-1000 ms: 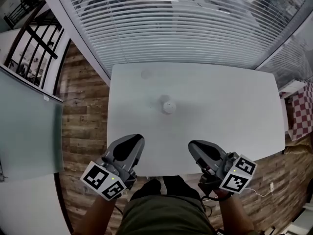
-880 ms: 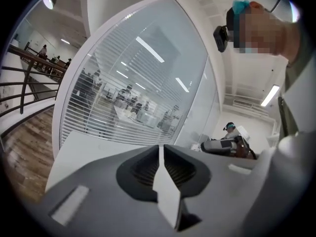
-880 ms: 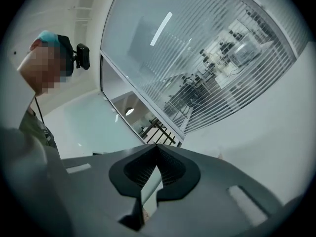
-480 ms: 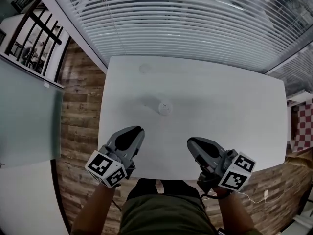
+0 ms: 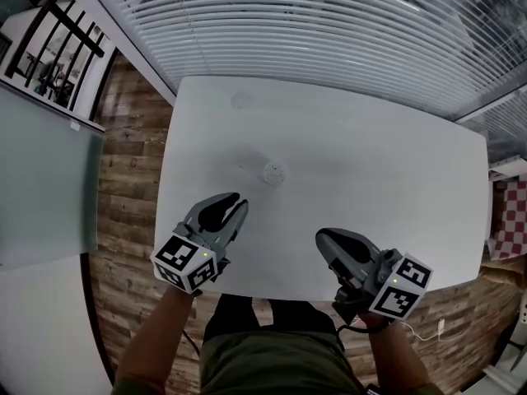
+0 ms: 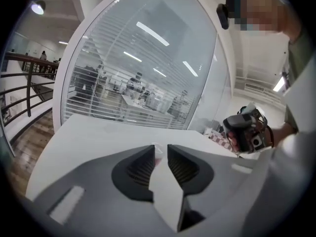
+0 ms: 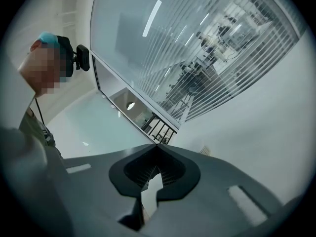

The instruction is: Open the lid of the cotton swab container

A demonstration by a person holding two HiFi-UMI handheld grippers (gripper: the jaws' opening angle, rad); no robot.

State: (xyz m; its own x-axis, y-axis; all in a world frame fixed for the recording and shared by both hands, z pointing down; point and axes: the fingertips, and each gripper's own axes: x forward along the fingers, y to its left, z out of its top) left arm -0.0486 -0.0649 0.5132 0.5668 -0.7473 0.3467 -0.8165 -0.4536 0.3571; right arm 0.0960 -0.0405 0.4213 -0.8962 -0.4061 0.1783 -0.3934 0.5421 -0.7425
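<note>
The cotton swab container, small, round and clear with a pale lid, stands upright near the middle of the white table. My left gripper hovers over the table's near left part and points at the container from a short way off. Its jaws have just been opening and stand a little apart, with nothing between them. In the left gripper view the container shows through the gap at the left gripper's tips. My right gripper is shut and empty over the near edge, its tips meeting in the right gripper view.
Window blinds run behind the table's far edge. Wooden floor lies to the left, beside a glass panel and a dark railing. A red checkered surface sits past the table's right edge. A faint round mark shows at the far left.
My left gripper has moved forward over the table toward the container, and its jaws have parted slightly. The right gripper has barely shifted and stays shut.
</note>
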